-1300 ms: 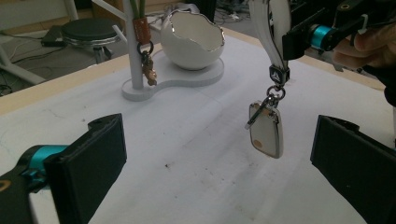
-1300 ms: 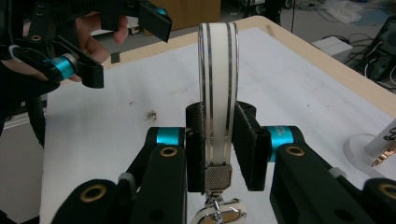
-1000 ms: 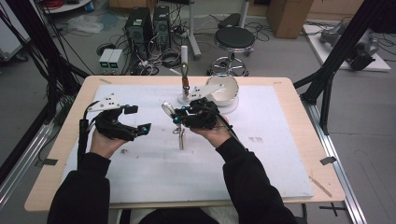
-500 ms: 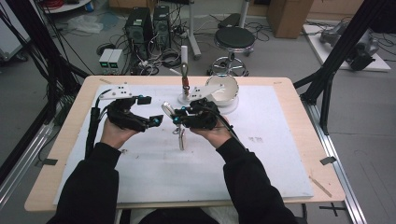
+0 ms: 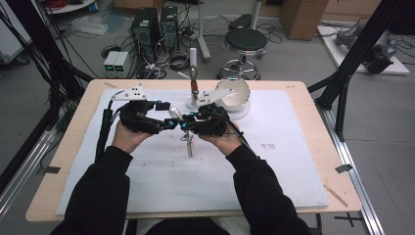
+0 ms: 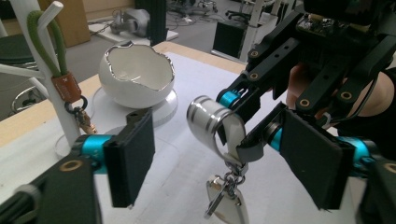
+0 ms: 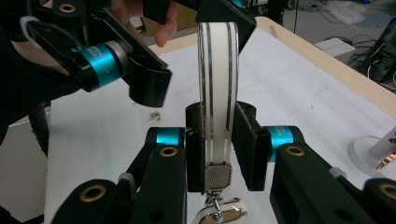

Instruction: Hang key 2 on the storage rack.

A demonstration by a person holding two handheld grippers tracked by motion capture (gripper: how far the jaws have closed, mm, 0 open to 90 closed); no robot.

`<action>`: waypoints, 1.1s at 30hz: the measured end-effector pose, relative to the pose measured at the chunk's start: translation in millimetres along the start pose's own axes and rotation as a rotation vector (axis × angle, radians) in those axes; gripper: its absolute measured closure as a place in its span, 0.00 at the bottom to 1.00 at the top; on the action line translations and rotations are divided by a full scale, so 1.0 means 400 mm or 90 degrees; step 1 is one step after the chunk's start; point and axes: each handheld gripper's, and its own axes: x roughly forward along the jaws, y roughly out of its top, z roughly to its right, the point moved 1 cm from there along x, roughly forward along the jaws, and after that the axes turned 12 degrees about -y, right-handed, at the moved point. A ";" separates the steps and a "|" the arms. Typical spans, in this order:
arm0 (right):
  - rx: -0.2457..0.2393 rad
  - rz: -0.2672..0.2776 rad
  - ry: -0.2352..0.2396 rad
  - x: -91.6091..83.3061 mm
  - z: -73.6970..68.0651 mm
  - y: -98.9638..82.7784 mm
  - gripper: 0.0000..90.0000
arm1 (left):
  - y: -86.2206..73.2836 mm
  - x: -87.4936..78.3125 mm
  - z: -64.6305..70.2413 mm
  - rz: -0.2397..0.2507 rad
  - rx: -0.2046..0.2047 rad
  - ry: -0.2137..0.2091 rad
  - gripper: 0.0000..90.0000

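My right gripper (image 7: 218, 149) pinches the strap (image 7: 217, 79) tight.
The strap stands up tall, clip (image 6: 224, 198) hanging down; my left gripper (image 6: 224, 154) is wide apart around it.

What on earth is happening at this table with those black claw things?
A person holds a hand-held gripper in each hand over a white-covered table. The right gripper has its fingers shut on a white striped strap loop with a metal clasp and tag hanging below. The left gripper is open, its fingers either side of that loop, not yet closed. Behind stand a white broken-egg-shaped bowl and a small stand with a green keychain.
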 end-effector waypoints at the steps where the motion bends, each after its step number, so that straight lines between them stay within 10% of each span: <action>1: 0.002 0.000 0.000 0.001 -0.001 0.000 0.84 | 0.001 0.001 0.000 0.001 0.001 -0.003 0.33; 21: -0.006 -0.003 -0.001 0.007 -0.009 0.000 0.83 | 0.004 0.011 0.003 0.005 -0.012 -0.007 0.74; 33: 0.008 -0.005 -0.005 0.013 -0.005 0.000 0.76 | 0.005 0.016 0.009 -0.009 -0.005 0.008 0.80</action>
